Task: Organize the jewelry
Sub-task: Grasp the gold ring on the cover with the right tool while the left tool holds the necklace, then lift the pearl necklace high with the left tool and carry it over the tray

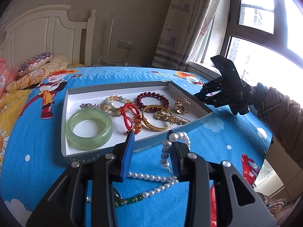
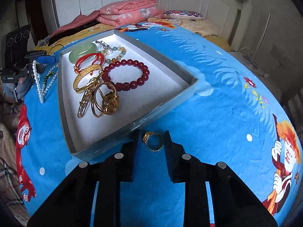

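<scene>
The right claw is standing open around a gold ring on the bed beside the tray; closing off-centre could flick it away. The left claw, open, is carrying a draped pearl necklace that may slide off.

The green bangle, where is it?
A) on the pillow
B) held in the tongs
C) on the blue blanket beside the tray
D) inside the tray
D: the green bangle lies on the white floor of the tray, next to the red cord bracelet.
</scene>
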Demonstrator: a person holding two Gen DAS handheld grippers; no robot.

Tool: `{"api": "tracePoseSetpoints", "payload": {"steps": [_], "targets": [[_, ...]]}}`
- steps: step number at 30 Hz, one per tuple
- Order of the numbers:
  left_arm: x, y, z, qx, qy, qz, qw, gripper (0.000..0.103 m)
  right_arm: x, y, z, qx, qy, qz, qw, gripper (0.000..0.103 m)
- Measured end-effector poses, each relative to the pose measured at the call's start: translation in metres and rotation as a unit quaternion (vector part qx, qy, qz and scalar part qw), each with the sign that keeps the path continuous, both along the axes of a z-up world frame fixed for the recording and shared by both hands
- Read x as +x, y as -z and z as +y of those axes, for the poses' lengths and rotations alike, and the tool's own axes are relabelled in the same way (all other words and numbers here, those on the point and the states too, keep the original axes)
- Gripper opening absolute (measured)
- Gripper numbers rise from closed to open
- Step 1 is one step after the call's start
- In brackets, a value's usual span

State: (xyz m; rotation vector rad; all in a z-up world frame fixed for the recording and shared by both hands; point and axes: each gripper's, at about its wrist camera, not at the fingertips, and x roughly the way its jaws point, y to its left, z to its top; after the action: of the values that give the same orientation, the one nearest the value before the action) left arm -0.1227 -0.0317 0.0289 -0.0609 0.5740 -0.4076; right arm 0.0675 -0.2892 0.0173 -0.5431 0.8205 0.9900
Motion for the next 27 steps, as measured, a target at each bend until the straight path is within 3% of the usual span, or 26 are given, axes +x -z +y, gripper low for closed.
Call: {"api": "tracePoseSetpoints", "payload": {"steps": [6, 12, 21, 24, 27], "targets": [[-0.002, -0.001, 0.001, -0.004, -0.002, -0.005, 1.0, 0.036, -0.017, 0.001, -0.018, 0.001, 0.026, -0.024, 0.999, 0.024], [-0.002, -0.002, 0.003, -0.01, -0.002, -0.006, 0.9999, 0.037, -0.071, 0.003, -0.053, -0.006, 0.073, -0.057, 0.996, 0.024], [-0.006, -0.004, 0.001, -0.008, 0.003, -0.018, 0.9998, 0.037, -0.153, 0.007, -0.03, -0.047, 0.12, -0.133, 0.983, 0.024], [-0.007, -0.004, 0.001, -0.012, 0.003, -0.021, 0.9997, 0.036, -0.17, 0.001, -0.013, -0.022, 0.146, -0.136, 0.98, 0.024], [-0.009, -0.008, 0.005, -0.02, -0.001, -0.029, 0.9994, 0.017, -0.183, -0.013, -0.002, 0.047, 0.177, -0.123, 0.975, 0.024]]}}
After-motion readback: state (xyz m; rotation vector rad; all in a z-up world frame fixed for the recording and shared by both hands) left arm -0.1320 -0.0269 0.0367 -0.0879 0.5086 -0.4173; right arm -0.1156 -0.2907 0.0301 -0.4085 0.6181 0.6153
